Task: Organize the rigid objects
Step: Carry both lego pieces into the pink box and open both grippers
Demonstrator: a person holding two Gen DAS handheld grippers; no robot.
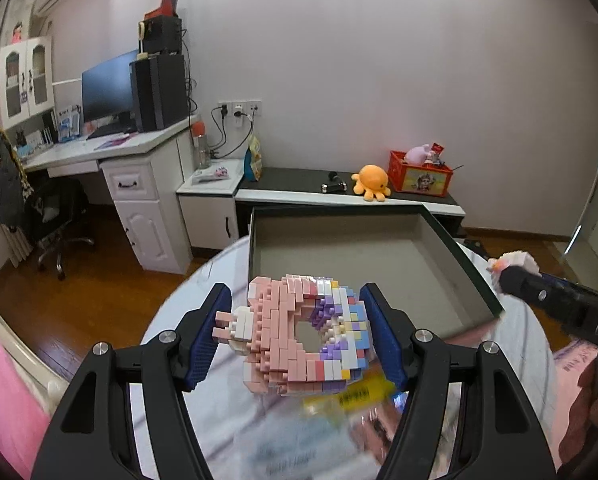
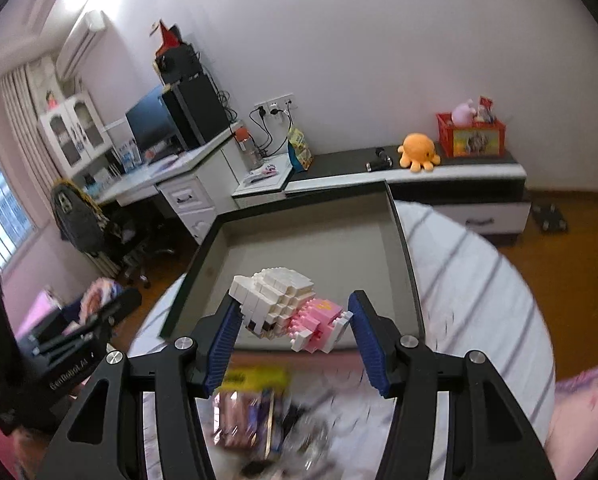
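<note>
Pink-and-purple brick donut in left gripper, hole through middle.

"GenRobot.AI" on the left gripper body.

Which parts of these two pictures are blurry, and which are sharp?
Left wrist view: the donut-shaped brick model and open box are sharp, the clutter beneath smeared. Right wrist view: the white and pink brick figure is sharp, the packets below blurred.
</note>
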